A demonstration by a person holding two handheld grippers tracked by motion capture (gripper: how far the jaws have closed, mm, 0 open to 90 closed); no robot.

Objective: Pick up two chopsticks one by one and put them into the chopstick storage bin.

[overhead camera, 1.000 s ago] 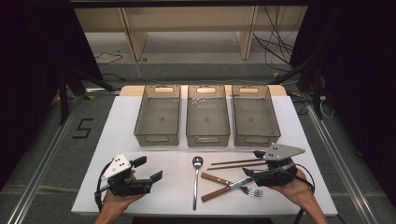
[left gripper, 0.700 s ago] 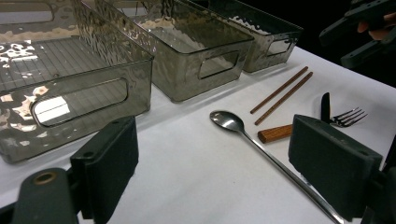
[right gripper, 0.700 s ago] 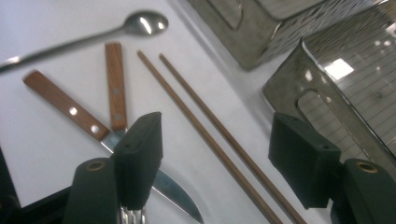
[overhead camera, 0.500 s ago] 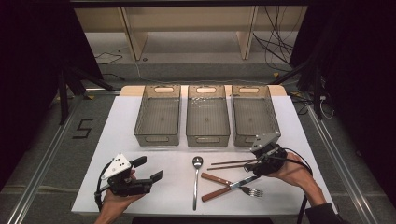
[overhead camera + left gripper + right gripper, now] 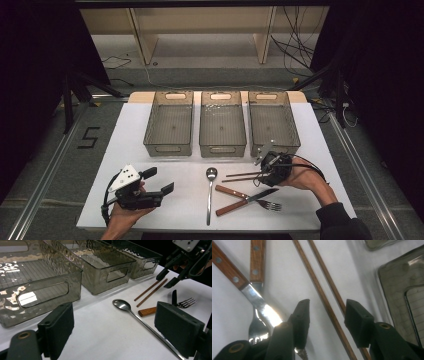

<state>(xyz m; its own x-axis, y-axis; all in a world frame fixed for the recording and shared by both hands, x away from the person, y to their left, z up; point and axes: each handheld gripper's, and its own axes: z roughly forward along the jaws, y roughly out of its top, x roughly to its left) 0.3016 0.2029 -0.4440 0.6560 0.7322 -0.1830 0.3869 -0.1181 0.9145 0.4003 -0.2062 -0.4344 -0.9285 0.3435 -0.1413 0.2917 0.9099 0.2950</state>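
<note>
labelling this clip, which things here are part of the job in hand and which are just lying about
In hand:
- right gripper, jaws just closing, astride the chopsticks, pads not yet touching
- chopsticks

Lying about:
- spoon
- fork
- knife
- three bins
- left gripper, open, idle

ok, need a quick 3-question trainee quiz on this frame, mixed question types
1. True or false: the right gripper has already lifted the chopsticks off the table.
2. How many bins stand at the far side of the table?
3. Which piece lies nearest the left gripper? A) fork B) spoon C) knife

Key
1. False. The chopsticks lie flat, passing between the right gripper's jaws, which have just been closing and do not yet press on them.
2. Three, all empty.
3. B. The left gripper is open and holds nothing.
</note>
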